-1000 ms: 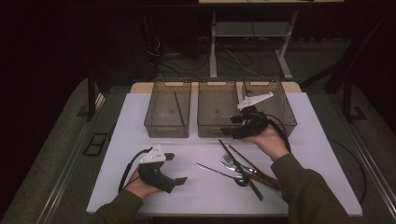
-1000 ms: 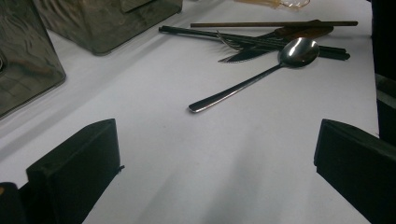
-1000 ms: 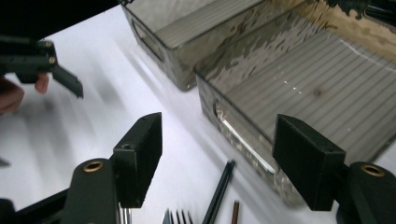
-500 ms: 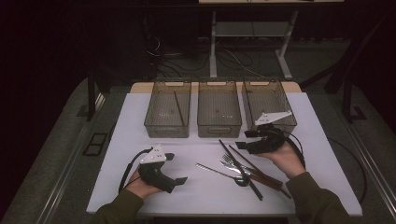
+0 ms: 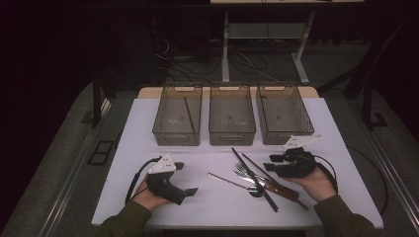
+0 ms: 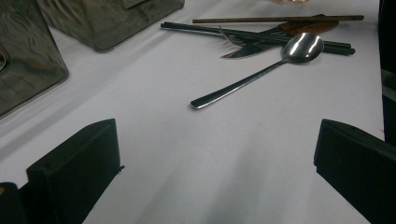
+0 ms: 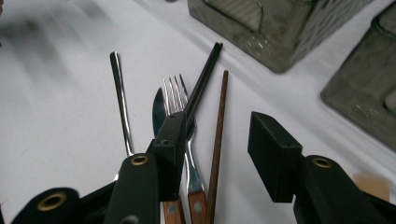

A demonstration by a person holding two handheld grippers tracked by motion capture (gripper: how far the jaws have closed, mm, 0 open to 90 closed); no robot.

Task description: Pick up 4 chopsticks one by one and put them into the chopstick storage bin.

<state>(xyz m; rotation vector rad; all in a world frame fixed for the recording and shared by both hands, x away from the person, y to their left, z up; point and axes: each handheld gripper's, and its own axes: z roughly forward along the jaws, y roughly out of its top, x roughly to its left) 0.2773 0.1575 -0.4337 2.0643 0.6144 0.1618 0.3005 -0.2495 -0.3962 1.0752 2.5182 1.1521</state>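
A pile of cutlery lies on the white table top: a spoon [image 5: 232, 181] [image 6: 252, 79] [image 7: 120, 98], a fork [image 5: 245, 173] [image 7: 175, 95], a wood-handled knife [image 7: 159, 114], a black chopstick [image 5: 252, 175] [image 7: 203, 79] and a brown chopstick [image 5: 276, 183] [image 7: 219, 121]. My right gripper [image 5: 273, 163] [image 7: 217, 135] hovers low at the pile's right side and points left. Its jaws have just been closing and stand partly open; the brown chopstick lies on the table beneath the gap, untouched. My left gripper [image 5: 185, 177] [image 6: 215, 158] rests at the front left, wide open, with nothing between its jaws.
Three clear bins stand in a row at the back: left [image 5: 177, 136], middle [image 5: 231, 133] and right [image 5: 286, 136]. A black chopstick [image 5: 188, 112] lies in the left bin. The white top [image 5: 148, 123] ends close in front of both hands.
My right gripper has come down and toward the front from above the right bin to the cutlery pile, and its jaws have narrowed. The left gripper has stayed put.
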